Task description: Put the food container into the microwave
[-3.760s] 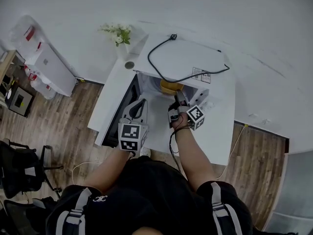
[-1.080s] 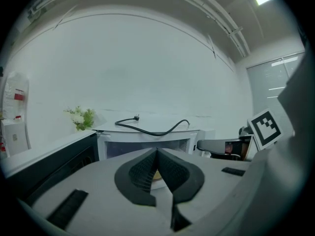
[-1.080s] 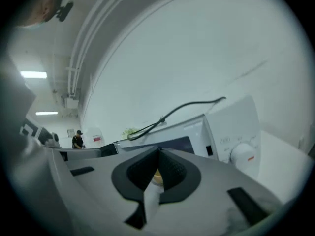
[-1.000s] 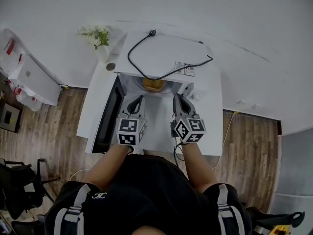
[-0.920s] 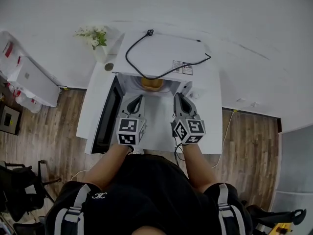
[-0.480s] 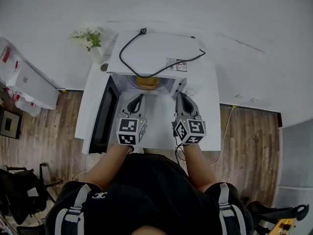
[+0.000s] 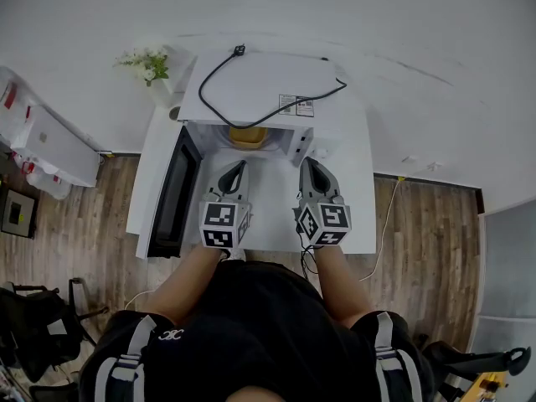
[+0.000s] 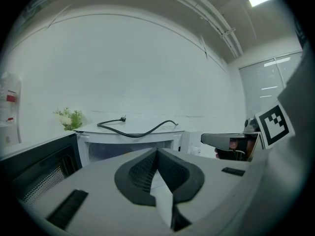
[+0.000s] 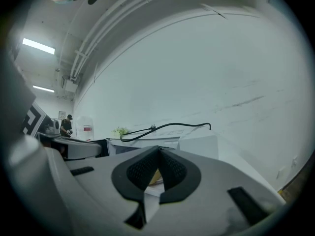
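— Where's the food container [image 7: 249, 136]?
— Inside the microwave [image 7: 261, 90] ahead of you, its door [image 7: 167, 198] open to your left.
— On top?
— A cable [image 7: 219, 67] (flowers [image 7: 141, 63] stand left of it). Your left gripper [image 7: 240, 166] and right gripper [image 7: 306, 162] sit side by side before it.

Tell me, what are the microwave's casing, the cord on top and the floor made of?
Microwave casing: probably painted sheet metal, smooth matte white, flat top. Cord: black, flexible, likely rubber or plastic sheathing, in loose curves. Floor: brown planks with grain, wood or wood-look laminate.
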`<move>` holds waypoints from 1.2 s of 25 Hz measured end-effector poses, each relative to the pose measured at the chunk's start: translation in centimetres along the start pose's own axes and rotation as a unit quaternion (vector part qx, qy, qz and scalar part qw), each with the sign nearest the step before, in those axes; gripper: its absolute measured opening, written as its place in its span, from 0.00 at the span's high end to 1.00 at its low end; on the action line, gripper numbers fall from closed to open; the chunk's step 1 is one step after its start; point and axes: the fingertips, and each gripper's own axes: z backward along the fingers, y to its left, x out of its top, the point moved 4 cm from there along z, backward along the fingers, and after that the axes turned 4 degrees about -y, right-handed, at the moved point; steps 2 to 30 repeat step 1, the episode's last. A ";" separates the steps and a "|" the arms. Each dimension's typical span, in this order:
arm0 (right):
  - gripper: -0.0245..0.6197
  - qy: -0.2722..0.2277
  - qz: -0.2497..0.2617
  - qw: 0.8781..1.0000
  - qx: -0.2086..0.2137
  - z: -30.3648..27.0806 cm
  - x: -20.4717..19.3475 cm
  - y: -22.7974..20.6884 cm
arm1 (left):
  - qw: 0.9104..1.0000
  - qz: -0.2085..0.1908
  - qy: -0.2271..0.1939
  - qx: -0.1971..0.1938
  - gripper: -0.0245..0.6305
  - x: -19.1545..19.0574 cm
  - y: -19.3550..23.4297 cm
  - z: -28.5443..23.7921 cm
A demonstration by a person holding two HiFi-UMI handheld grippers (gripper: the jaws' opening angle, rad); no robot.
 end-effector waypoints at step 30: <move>0.97 0.001 -0.001 1.000 -0.001 0.2 0.0 -0.1 | 1.000 -0.001 0.001 0.000 0.94 0.0 -0.2 0.1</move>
